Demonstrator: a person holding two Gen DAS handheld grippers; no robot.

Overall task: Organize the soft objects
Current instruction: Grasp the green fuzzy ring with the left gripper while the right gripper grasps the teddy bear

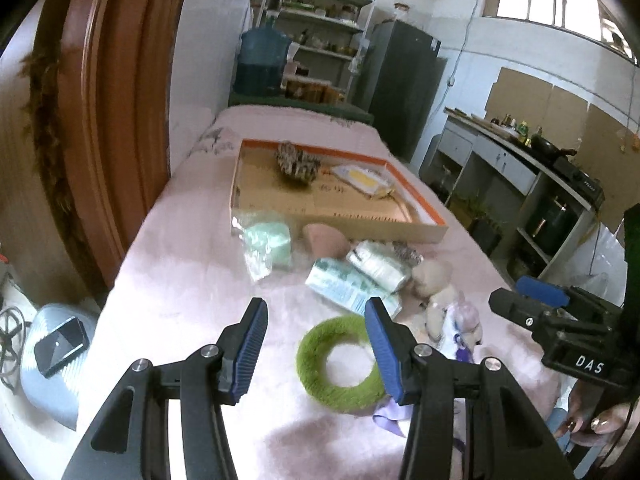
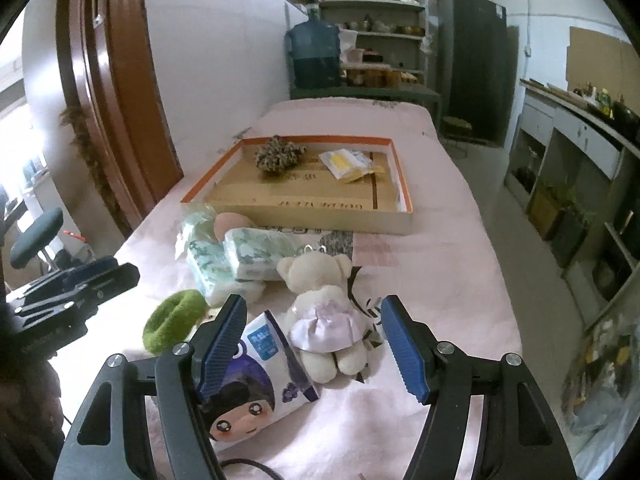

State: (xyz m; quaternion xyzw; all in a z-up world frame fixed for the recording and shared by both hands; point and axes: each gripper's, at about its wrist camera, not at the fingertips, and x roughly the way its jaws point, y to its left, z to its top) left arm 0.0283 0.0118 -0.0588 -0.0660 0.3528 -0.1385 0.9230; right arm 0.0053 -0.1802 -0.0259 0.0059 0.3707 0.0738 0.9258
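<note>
A shallow cardboard tray (image 1: 430,234) (image 2: 394,144) with an orange rim lies on the pink-covered table. In it sit a mottled scrunchie (image 1: 297,162) (image 2: 277,153) and a yellow packet (image 1: 362,178) (image 2: 347,163). In front lie a green bagged sponge (image 1: 267,240), a pink puff (image 1: 326,238), tissue packs (image 1: 352,284) (image 2: 256,252), a green fuzzy ring (image 1: 340,364) (image 2: 174,318), a cream teddy in a lilac dress (image 2: 324,312) and a cartoon tissue pack (image 2: 256,376). My left gripper (image 1: 316,354) is open above the ring. My right gripper (image 2: 316,348) is open around the teddy and cartoon pack.
A brown door frame (image 1: 100,120) stands left of the table. A stool with a phone (image 1: 60,346) is at lower left. Shelves, a water jug (image 2: 314,54) and a dark fridge (image 2: 474,68) stand beyond the table. A counter (image 1: 520,168) runs along the right.
</note>
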